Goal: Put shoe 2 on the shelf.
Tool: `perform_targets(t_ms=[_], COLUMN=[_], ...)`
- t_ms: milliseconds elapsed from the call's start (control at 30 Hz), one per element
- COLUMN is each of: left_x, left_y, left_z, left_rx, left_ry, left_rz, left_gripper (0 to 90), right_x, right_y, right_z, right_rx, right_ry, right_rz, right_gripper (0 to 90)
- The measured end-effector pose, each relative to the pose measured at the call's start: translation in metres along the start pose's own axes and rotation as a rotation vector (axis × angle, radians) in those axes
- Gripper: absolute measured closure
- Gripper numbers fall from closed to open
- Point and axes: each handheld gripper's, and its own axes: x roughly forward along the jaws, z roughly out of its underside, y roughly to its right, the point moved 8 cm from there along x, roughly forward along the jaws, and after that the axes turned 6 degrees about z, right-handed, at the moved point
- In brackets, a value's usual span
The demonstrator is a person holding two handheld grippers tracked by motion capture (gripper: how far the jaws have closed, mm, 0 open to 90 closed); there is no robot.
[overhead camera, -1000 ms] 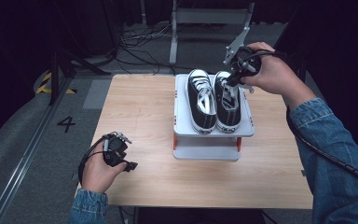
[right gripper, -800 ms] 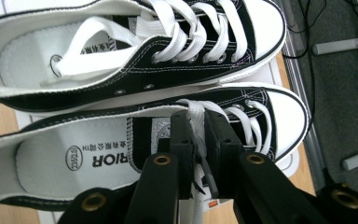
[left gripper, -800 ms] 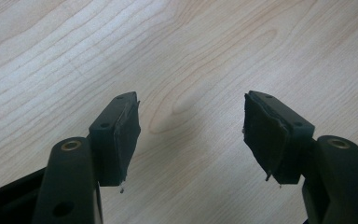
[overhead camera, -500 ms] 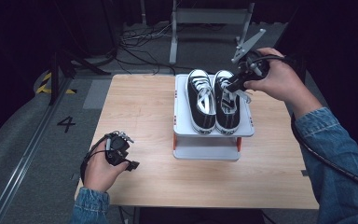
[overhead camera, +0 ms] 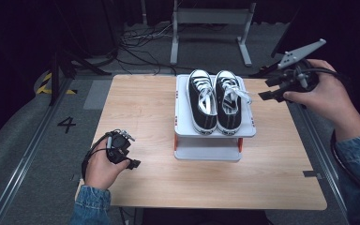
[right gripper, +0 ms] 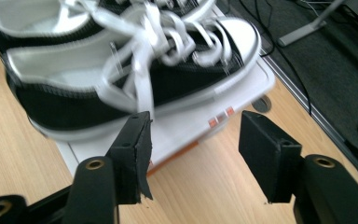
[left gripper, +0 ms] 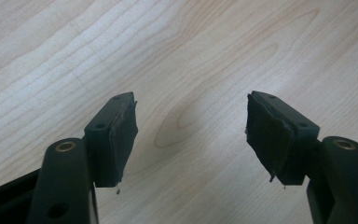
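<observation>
Dark floor strewn with black cables and a grey metal stand surrounds a pale wooden table (overhead camera: 145, 112), and near the middle of that table sits a small white 2-tier rack (overhead camera: 214, 140) with orange brackets at its sides. On the top shelf of the rack rest 2 black canvas sneakers (overhead camera: 214, 101) with white laces and white rubber soles, side by side and touching, toes pointing toward you. Your right gripper (overhead camera: 268, 89) hangs in the air just off the right side of the rack, near the far end of the shoes, its grey three-cornered plate rising above your hand and a black cable trailing back along your denim sleeve. In the right gripper view its jaws stand apart with nothing between them, aimed at the side of the nearer sneaker (right gripper: 121, 70) and the white shelf edge (right gripper: 191, 126) under it; the shoe is blurred there. Your left gripper (overhead camera: 132, 163) lies low over the table, well to the left of the rack and nearer to you, held in your left hand (overhead camera: 101, 168). In the left gripper view its jaws also stand wide apart, holding nothing, with bare wood grain (left gripper: 186, 56) beneath them.
</observation>
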Motion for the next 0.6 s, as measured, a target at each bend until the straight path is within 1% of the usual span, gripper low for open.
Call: perform_targets(t_ms=[33, 100, 133, 167, 200, 267, 300, 333, 367, 433, 467, 533, 567, 600], left_x=[-0.001, -0.001, -0.002, -0.002, -0.002, -0.002, -0.003, -0.003, -0.004, -0.006, -0.007, -0.008, -0.008, -0.008], left_y=[-0.001, -0.003, -0.004, -0.004, -0.005, -0.005, -0.007, -0.008, -0.011, -0.017, -0.018, -0.019, -0.019, -0.019], left_z=[0.000, -0.001, -0.001, -0.002, -0.002, -0.003, -0.004, -0.005, -0.006, -0.006, -0.005, -0.003, -0.002, -0.001], left_rx=[-0.001, 0.000, -0.003, -0.002, 0.000, -0.014, -0.011, -0.018, -0.028, -0.045, -0.049, -0.043, -0.037, -0.038], left_ry=[0.001, 0.006, 0.008, 0.012, 0.018, 0.034, 0.042, 0.054, 0.075, 0.095, 0.089, 0.096, 0.100, 0.099], left_rz=[-0.003, -0.004, -0.001, 0.000, -0.001, -0.004, -0.017, -0.027, -0.059, -0.116, -0.126, -0.120, -0.122, -0.123], left_gripper=[30.4, 28.4, 28.1, 26.1, 24.6, 22.5, 20.1, 18.3, 17.2, 17.1, 17.0, 17.1, 17.0, 17.0], right_x=[-0.003, -0.006, -0.007, -0.007, -0.008, -0.007, -0.006, -0.004, -0.003, 0.000, 0.002, 0.008, 0.011, 0.015], right_y=[0.002, 0.004, 0.005, 0.007, 0.008, 0.011, 0.011, 0.010, 0.009, 0.005, 0.004, 0.002, 0.000, -0.001], right_z=[0.009, 0.022, 0.029, 0.037, 0.046, 0.065, 0.075, 0.083, 0.091, 0.106, 0.113, 0.127, 0.134, 0.140], right_rx=[0.020, 0.044, 0.051, 0.056, 0.065, 0.090, 0.098, 0.107, 0.120, 0.138, 0.147, 0.156, 0.169, 0.182], right_ry=[0.010, 0.024, 0.044, 0.058, 0.055, 0.035, 0.026, 0.023, 0.025, 0.032, 0.039, 0.054, 0.056, 0.062], right_rz=[0.005, 0.009, 0.007, 0.022, 0.035, 0.070, 0.079, 0.081, 0.078, 0.071, 0.073, 0.081, 0.084, 0.081], right_gripper=[43.2, 42.6, 41.4, 40.1, 40.7, 40.4, 39.9, 39.6, 39.4, 35.9, 34.7, 30.2, 28.0, 27.5])
